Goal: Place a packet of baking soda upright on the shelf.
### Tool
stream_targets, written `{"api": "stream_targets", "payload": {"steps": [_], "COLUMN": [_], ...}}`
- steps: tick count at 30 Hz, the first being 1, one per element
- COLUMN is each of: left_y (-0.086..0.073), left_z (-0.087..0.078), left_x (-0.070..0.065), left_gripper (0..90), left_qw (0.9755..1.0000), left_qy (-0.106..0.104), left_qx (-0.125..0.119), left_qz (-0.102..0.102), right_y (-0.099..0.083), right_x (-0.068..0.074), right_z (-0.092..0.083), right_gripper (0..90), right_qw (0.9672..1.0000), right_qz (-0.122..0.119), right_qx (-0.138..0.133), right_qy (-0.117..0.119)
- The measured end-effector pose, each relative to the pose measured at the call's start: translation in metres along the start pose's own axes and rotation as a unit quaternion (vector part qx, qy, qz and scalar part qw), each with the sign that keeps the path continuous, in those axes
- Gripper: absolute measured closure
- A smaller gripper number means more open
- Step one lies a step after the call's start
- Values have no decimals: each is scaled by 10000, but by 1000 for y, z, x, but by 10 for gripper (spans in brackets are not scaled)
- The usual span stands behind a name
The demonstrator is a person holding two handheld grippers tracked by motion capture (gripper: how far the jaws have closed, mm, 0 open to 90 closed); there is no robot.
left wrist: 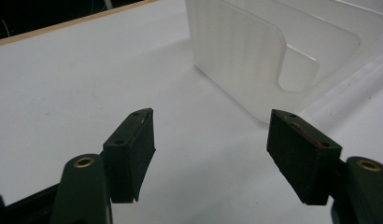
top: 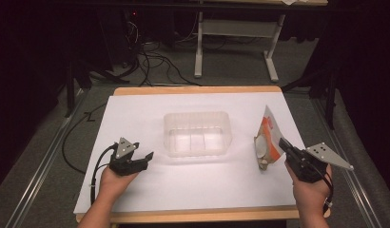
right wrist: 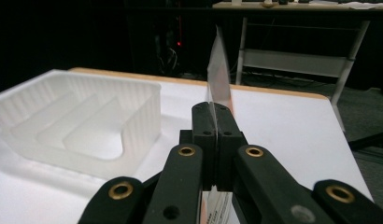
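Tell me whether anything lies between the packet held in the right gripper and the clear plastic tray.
Nothing visible does. The right gripper holds the orange-and-white packet upright at the table's right side; only bare white table surface separates it from the clear tray. The left gripper sits open on the tray's far side.

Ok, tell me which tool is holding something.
The right tool, shut on the orange-and-white packet; the left tool stands open over bare table.
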State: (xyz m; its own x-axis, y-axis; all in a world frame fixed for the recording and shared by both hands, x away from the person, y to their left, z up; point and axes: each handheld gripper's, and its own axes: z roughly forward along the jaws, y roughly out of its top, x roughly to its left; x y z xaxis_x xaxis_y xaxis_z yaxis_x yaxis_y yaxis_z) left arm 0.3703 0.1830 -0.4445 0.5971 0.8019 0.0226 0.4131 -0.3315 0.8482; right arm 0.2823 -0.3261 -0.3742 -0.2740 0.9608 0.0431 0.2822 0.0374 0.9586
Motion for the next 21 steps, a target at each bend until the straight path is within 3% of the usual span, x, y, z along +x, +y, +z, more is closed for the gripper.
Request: {"api": "stream_targets", "payload": {"steps": [1,2,6,13,21], "left_y": [0,0,0,0,-1], "left_z": [0,0,1,2,1], "left_x": [0,-1,-2,-1,-1], "left_gripper": [328,328,328,328,328], "left_qw": [10000,10000,10000,10000,9999], "left_qy": [0,-16,-55,-83,-169], "left_qx": [0,-19,7,21,-11], "left_qz": [0,18,41,6,13], "right_y": [0,-3,-8,-15,-27], "right_x": [0,4,5,3,-1], "right_z": [0,-2,-5,-4,5], "right_gripper": [900,900,900,854,790], "right_qw": [10000,9998,9997,9999,10000], "right_qz": [0,-184,-212,-102,51], "right_qx": [0,10,2,-80,68], "right_qy": [0,-117,-83,-46,-36]}}
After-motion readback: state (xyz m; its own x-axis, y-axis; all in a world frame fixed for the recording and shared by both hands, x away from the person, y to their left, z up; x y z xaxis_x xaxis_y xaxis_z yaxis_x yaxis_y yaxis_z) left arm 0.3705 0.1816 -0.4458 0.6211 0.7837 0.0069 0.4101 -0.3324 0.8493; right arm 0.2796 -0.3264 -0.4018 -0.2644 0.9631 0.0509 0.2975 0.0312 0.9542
